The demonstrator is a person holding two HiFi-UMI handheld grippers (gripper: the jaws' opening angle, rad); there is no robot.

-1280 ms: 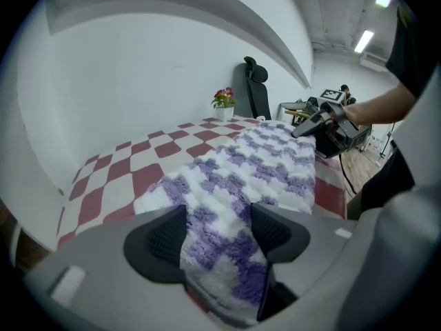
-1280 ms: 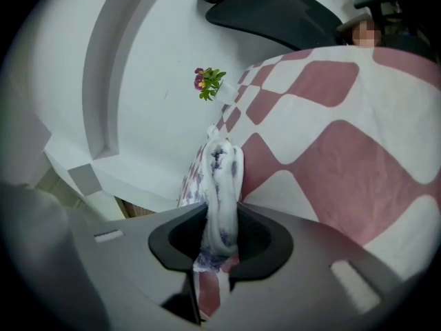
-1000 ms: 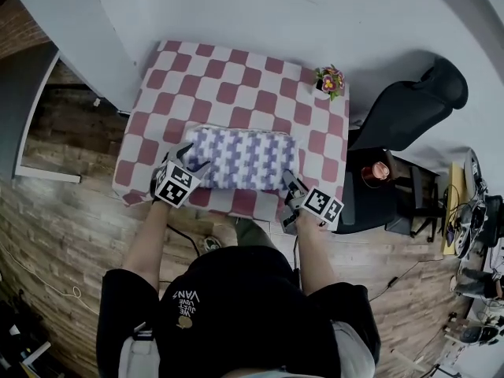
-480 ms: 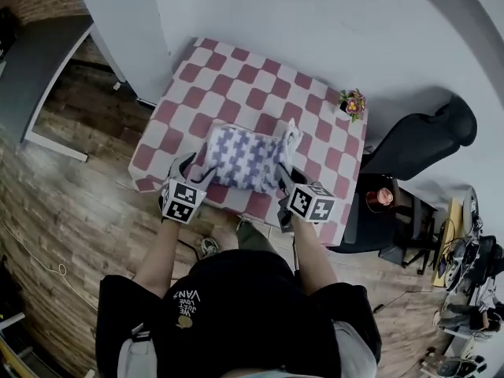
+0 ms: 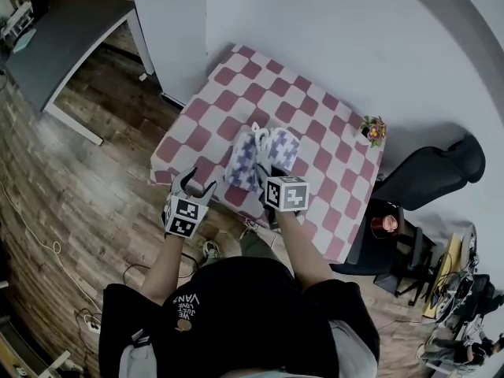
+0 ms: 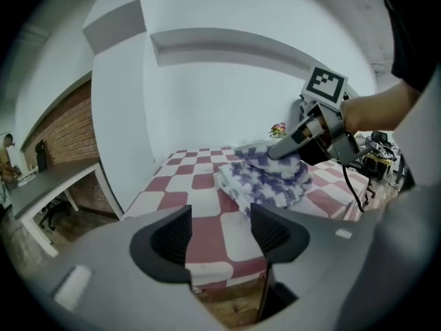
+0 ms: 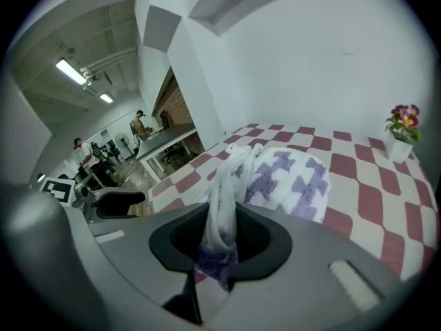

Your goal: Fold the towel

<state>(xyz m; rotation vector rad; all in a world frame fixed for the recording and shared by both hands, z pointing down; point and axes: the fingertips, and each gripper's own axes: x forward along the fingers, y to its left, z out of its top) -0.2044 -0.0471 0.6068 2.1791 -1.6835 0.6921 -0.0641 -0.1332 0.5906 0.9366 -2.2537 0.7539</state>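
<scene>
- Terry towel [image 5: 264, 153], white with a purple houndstooth-like print, lies bunched and partly doubled over near the front edge of the table. It looks thick and soft, with rounded folds.
- Red-and-white checked tablecloth [image 5: 315, 116] covers the square table and hangs over its edges. It lies flat and smooth around the towel.
- Right gripper [image 7: 219, 243], of grey plastic with dark inner pads, is clamped on a gathered edge of the towel. The cloth is squeezed into a narrow, rope-like pleat between the jaws and raised above the rest of the pile.
- Left gripper [image 6: 220, 234] holds nothing. Its two dark, curved jaws stand apart, with only the tablecloth's front edge seen between them. It hovers off the table's front corner, apart from the towel.
- Small white pot of pink and yellow flowers [image 5: 372, 129] stands by the table's far right edge, well apart from the towel.
- Wood-plank floor [image 5: 94, 187] surrounds the table.
</scene>
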